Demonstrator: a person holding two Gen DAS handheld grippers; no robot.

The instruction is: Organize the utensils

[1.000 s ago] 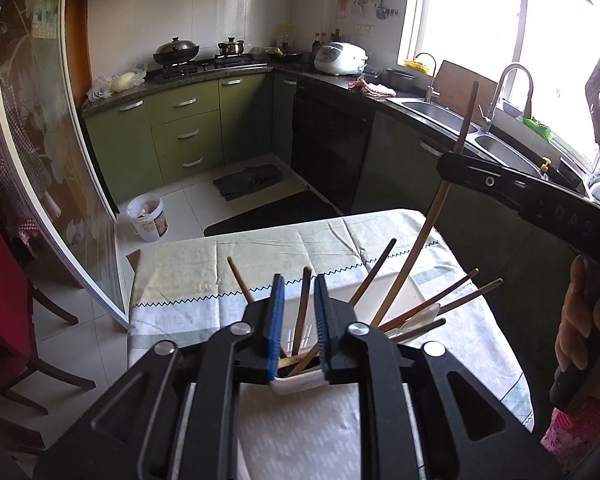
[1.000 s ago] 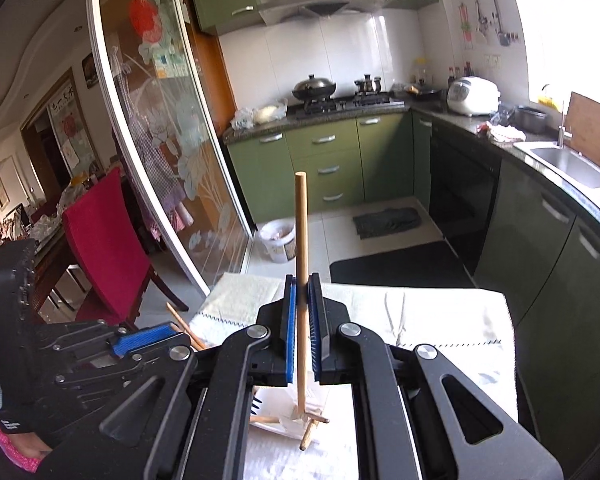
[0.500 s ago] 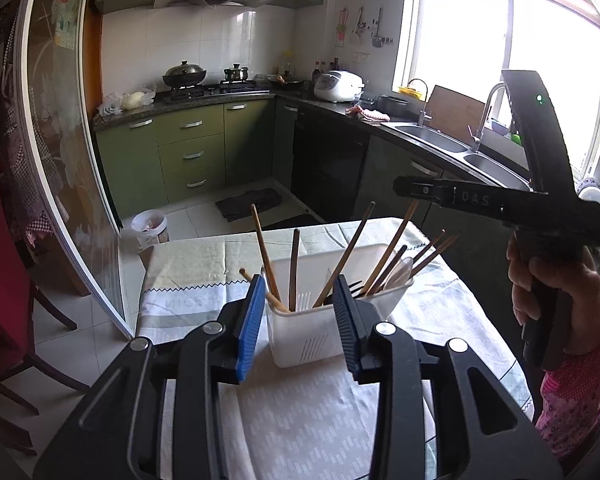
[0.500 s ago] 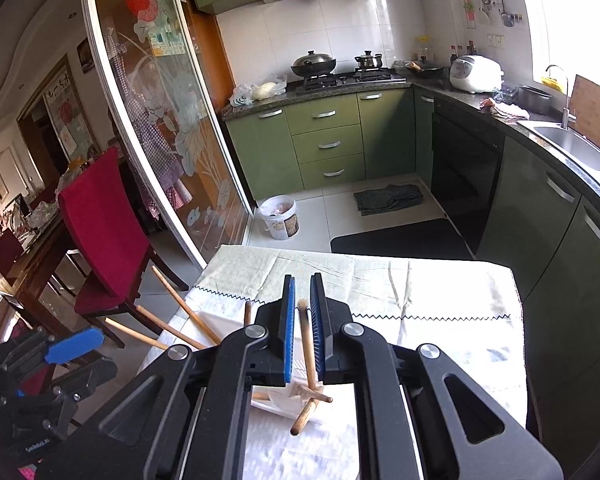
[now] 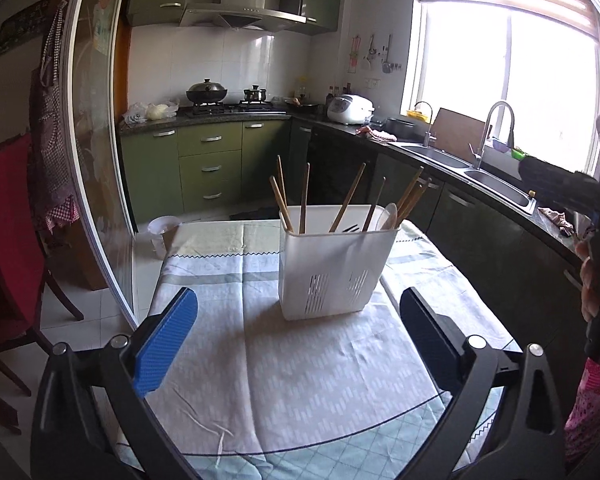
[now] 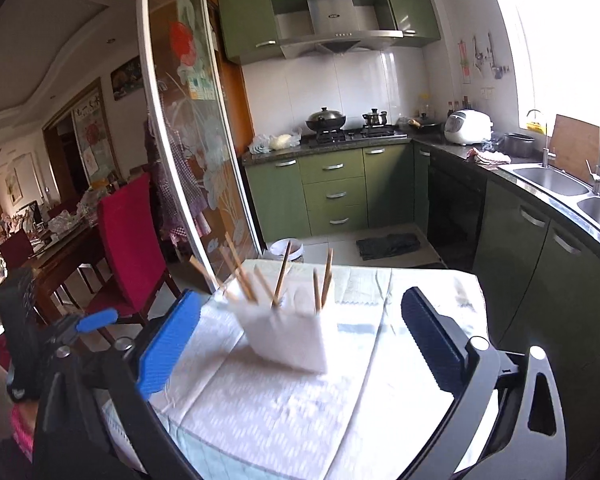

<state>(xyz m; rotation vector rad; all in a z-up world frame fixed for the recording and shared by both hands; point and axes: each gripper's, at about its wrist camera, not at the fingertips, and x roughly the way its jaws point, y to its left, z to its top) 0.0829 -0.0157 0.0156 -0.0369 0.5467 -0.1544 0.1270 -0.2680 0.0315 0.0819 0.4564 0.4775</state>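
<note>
A white plastic utensil holder (image 5: 332, 268) stands upright on the table with several wooden chopsticks (image 5: 304, 196) and a white spoon (image 5: 389, 216) in it. It also shows in the right wrist view (image 6: 292, 332), blurred. My left gripper (image 5: 298, 328) is open and empty, a little short of the holder. My right gripper (image 6: 300, 332) is open and empty, also short of the holder. The right gripper shows at the right edge of the left wrist view (image 5: 560, 192), and the left gripper at the left edge of the right wrist view (image 6: 96, 318).
The table wears a pale patterned tablecloth (image 5: 320, 380). A red chair (image 6: 128, 240) and a glass sliding door (image 6: 188, 160) stand to the left. Green kitchen cabinets (image 5: 212, 164) and a sink counter (image 5: 460, 164) lie beyond and to the right.
The right gripper released its chopstick into the holder and opened wide. The left gripper also opened wide. Both grippers have drawn back from the holder.
</note>
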